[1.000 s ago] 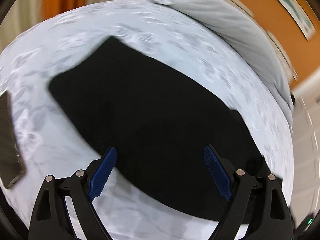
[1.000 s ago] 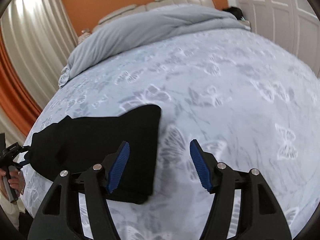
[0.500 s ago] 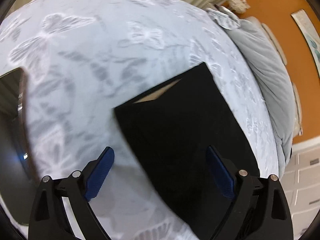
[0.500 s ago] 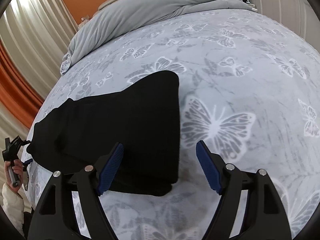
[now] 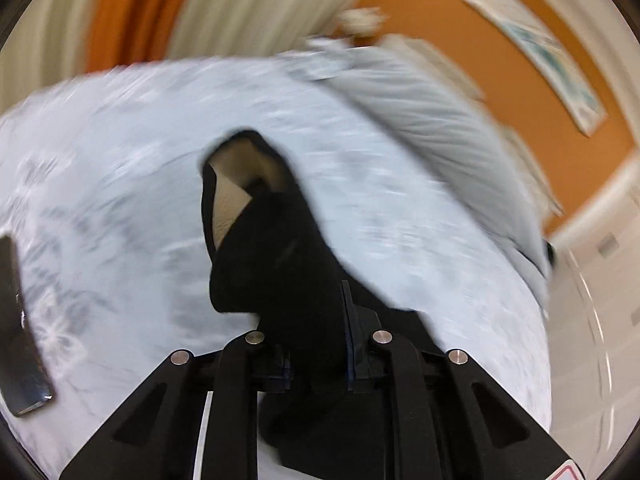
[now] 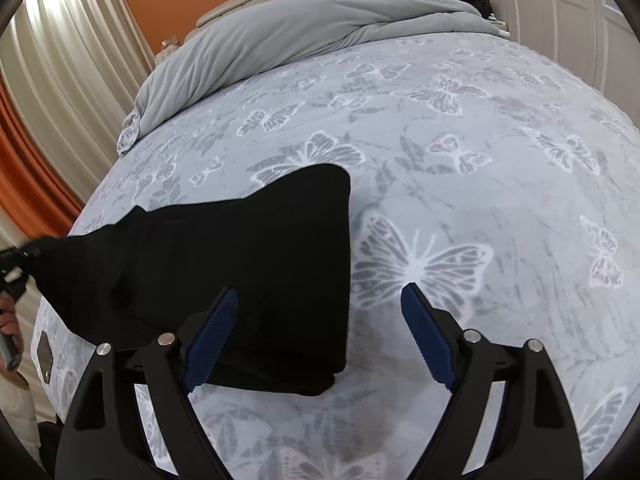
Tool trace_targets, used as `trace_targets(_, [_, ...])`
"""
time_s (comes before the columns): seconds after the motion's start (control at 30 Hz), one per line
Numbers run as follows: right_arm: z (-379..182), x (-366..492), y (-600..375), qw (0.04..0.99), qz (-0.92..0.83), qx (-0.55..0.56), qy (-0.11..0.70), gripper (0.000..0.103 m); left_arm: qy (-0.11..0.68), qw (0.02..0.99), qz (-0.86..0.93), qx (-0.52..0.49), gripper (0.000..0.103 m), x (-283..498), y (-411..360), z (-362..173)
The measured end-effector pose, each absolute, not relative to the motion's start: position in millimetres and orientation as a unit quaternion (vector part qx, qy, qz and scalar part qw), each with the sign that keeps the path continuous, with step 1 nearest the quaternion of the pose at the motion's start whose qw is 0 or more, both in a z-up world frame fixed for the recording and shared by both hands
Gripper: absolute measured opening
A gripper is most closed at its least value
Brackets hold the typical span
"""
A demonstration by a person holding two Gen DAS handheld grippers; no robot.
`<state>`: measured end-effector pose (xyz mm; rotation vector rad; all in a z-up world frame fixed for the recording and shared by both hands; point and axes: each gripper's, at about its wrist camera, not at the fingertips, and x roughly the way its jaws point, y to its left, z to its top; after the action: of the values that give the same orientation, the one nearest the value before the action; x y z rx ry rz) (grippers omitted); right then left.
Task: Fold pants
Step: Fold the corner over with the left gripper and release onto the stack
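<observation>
Left gripper just clamped pants; right gripper agape.

Ahead and right of the right gripper, the butterfly bedspread lies bare up to the bunched grey duvet. Black pants fill its left side. A dark phone lies left of the left gripper.
</observation>
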<state>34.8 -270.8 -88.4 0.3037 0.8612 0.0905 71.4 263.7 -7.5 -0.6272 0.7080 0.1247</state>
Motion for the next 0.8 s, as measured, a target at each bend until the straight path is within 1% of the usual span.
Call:
trace_targets(0.07, [-85, 34, -277, 0.899, 0.039, 0.151, 0.409, 0.082, 0.33, 0.91, 0.015, -0.251, 0.014, 69, 210, 14])
trace_targets(0.17, [-82, 31, -287, 0.9, 0.031, 0.163, 0.402, 0.082, 0.334, 0.923, -0.043, -0.185, 0.015, 65, 136, 20])
trace_targets(0.23, [-81, 30, -294, 0.901, 0.027, 0.167, 0.4, 0.082, 0.363, 0.916, -0.082, -0.149, 0.015, 71, 82, 4])
trace_targets(0.3, [-82, 29, -299, 0.9, 0.025, 0.169, 0.402, 0.082, 0.411, 0.899, -0.106, -0.108, 0.024, 80, 32, -29])
trace_targets(0.37, [-82, 26, -304, 0.899, 0.025, 0.172, 0.402, 0.082, 0.454, 0.879, -0.119, -0.087, 0.028, 83, -1, -63])
trace_targets(0.4, [-82, 25, -305, 0.899, 0.026, 0.173, 0.402, 0.082, 0.461, 0.877, -0.115, -0.072, 0.028, 81, -13, -73])
trace_targets(0.47, [-80, 23, -308, 0.901, 0.026, 0.172, 0.398, 0.082, 0.433, 0.897, -0.093, -0.015, 0.029, 68, -29, -71])
trace_targets(0.5, [-78, 21, -308, 0.901, 0.028, 0.174, 0.397, 0.082, 0.408, 0.909, -0.087, 0.017, 0.03, 57, -35, -60])
trace_targets(0.53, [-76, 21, -308, 0.902, 0.032, 0.177, 0.394, 0.082, 0.398, 0.913, -0.087, 0.02, 0.031, 52, -35, -52])
trace_targets(0.57, [-73, 21, -307, 0.903, 0.034, 0.178, 0.391, 0.082, 0.392, 0.915, -0.09, 0.012, 0.036, 49, -30, -43])
trace_targets(0.6, [-70, 22, -304, 0.904, 0.039, 0.179, 0.386, 0.082, 0.387, 0.917, -0.095, -0.009, 0.055, 49, -18, -35])
trace_targets(0.67, [-64, 24, -297, 0.905, 0.05, 0.182, 0.381, 0.082, 0.358, 0.926, -0.1, -0.06, 0.082, 42, 12, -17])
trace_targets(0.77, [-60, 29, -281, 0.906, 0.066, 0.18, 0.378, 0.083, 0.311, 0.944, -0.086, -0.074, 0.082, 31, 43, 5])
trace_targets(0.8, [-60, 30, -275, 0.905, 0.072, 0.18, 0.38, 0.083, 0.3, 0.947, -0.077, -0.081, 0.084, 29, 58, 12])
